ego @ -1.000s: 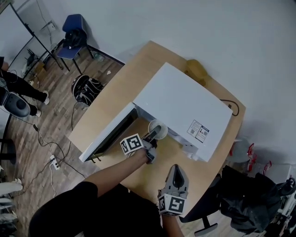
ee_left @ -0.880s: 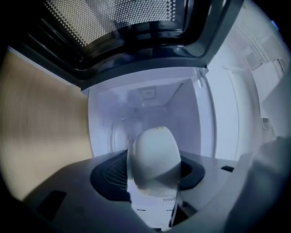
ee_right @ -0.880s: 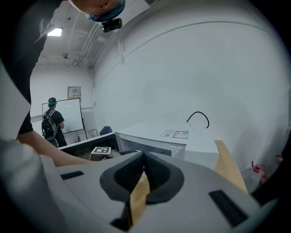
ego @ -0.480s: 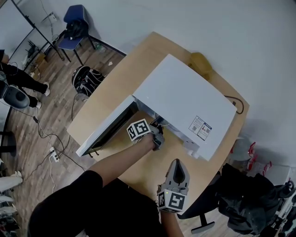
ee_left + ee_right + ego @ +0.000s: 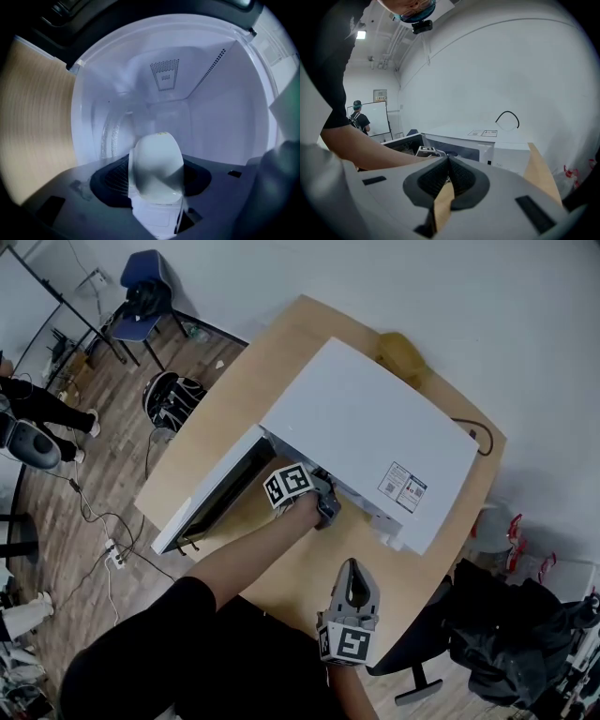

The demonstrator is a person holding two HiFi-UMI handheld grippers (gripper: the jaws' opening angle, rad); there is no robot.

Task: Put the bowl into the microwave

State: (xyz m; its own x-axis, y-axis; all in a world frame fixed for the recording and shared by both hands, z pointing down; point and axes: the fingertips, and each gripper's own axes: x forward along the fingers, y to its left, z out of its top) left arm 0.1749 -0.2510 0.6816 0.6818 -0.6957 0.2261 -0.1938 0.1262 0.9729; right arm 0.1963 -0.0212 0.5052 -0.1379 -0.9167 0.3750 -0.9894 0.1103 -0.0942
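Observation:
The white microwave (image 5: 366,446) stands on the wooden table (image 5: 281,362) with its door (image 5: 211,498) swung open to the left. My left gripper (image 5: 157,176) is shut on the white bowl (image 5: 157,159), which it holds tilted inside the lit white cavity (image 5: 187,93), above the glass turntable (image 5: 110,136). In the head view the left gripper (image 5: 323,507) reaches into the opening, so the microwave's top hides the bowl. My right gripper (image 5: 354,582) is shut and holds nothing; it hovers over the table's front edge, pointing at the microwave (image 5: 487,145).
A yellow object (image 5: 398,352) lies on the table behind the microwave. On the floor are a blue chair (image 5: 141,301), a dark backpack (image 5: 173,404), cables and a power strip (image 5: 114,559). A black bag (image 5: 511,624) sits at the right. A person (image 5: 358,119) stands far left.
My left gripper has carried the bowl from in front of the opening into the cavity, so the bowl has left the head view. The right gripper has barely moved.

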